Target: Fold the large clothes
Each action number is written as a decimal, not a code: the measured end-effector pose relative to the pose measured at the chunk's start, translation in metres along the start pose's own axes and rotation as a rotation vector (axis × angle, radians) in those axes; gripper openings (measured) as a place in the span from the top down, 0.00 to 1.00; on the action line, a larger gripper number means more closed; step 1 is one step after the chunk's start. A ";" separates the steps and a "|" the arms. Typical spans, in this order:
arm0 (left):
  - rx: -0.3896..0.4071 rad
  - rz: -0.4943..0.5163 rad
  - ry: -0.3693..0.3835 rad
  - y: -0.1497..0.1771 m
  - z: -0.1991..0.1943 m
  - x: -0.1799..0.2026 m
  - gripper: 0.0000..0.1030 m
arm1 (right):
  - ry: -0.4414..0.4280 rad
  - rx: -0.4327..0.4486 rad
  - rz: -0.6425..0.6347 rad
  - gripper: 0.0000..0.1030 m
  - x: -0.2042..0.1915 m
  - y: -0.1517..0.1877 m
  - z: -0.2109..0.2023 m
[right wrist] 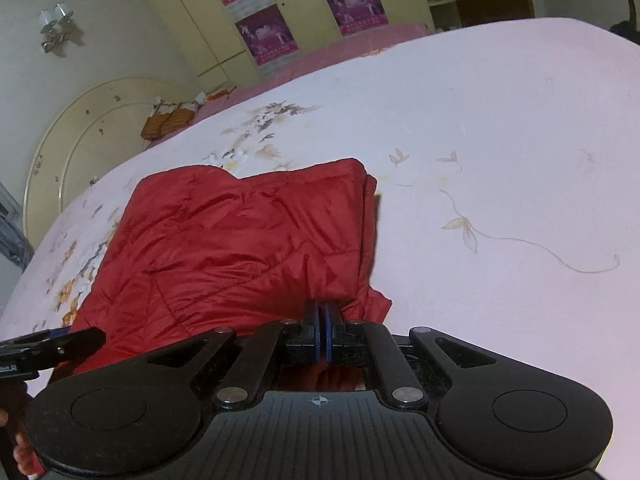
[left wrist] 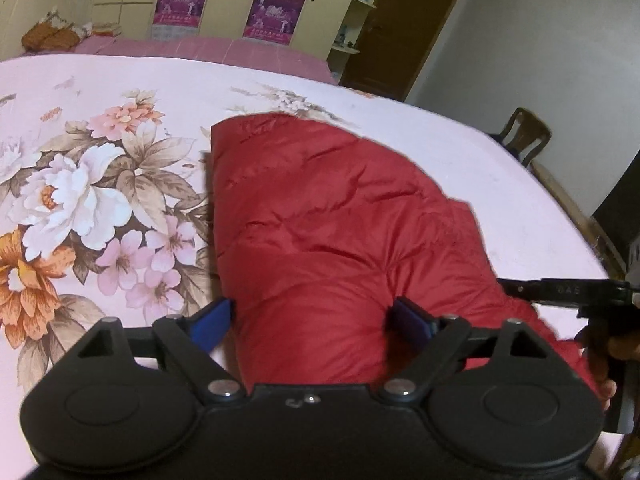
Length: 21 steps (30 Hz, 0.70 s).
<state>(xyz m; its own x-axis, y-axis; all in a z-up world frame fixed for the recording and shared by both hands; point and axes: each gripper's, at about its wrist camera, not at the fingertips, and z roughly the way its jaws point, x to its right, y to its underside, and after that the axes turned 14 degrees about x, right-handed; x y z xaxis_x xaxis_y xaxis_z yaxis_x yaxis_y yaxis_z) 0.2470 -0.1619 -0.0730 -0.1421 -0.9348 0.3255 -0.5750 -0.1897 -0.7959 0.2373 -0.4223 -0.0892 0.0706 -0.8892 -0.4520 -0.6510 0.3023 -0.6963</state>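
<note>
My right gripper (right wrist: 322, 320) pinches the red jacket (right wrist: 240, 236); left gripper (left wrist: 310, 320) gapes wide (nothing held). That puffy fold could spring apart on the bed (right wrist: 500, 140).

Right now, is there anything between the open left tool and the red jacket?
Nothing visible. The left tool is open, with the red quilted jacket bulging directly between its blue pads on the floral bedsheet.

Red jacket (left wrist: 332, 216) was seen as quilted, slightly shiny nylon-like cloth. Bedsheet (left wrist: 100, 92), left of frame, was matt printed cloth. Left gripper (left wrist: 310, 320) and right gripper (right wrist: 323, 322) were matt black plastic, with metal rivets and blue pads (left wrist: 216, 318).
</note>
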 end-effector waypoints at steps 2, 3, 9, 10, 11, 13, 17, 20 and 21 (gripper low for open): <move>0.017 -0.005 0.024 -0.003 -0.010 0.000 0.05 | -0.020 0.022 0.068 0.96 0.009 -0.010 -0.017; 0.025 -0.012 0.032 -0.004 -0.015 -0.001 0.02 | -0.033 0.041 0.138 0.71 0.019 -0.012 -0.027; -0.043 -0.223 0.124 0.001 -0.008 -0.024 0.00 | -0.092 0.046 0.419 0.20 0.060 -0.008 -0.043; -0.059 -0.273 0.141 0.003 -0.005 -0.028 0.01 | -0.103 0.024 0.464 0.24 0.066 -0.007 -0.038; -0.063 -0.299 0.139 0.004 -0.002 -0.031 0.01 | -0.114 0.002 0.508 0.27 0.071 -0.006 -0.033; -0.077 -0.341 0.142 0.006 0.004 -0.037 0.02 | -0.130 -0.029 0.541 0.27 0.077 -0.007 -0.025; -0.090 -0.387 0.135 0.009 0.013 -0.044 0.07 | -0.137 -0.091 0.532 0.27 0.078 -0.008 -0.004; -0.097 -0.391 0.128 0.010 0.018 -0.046 0.08 | -0.155 -0.105 0.523 0.27 0.078 -0.008 0.000; -0.097 -0.395 0.130 0.011 0.020 -0.046 0.09 | -0.155 -0.107 0.512 0.27 0.077 -0.009 0.002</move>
<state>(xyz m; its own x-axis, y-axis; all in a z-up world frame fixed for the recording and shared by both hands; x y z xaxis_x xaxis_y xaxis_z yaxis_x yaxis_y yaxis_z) 0.2638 -0.1270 -0.1067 0.0073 -0.7493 0.6622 -0.6777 -0.4906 -0.5477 0.2502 -0.4924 -0.1186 -0.1701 -0.5740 -0.8010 -0.7045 0.6392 -0.3085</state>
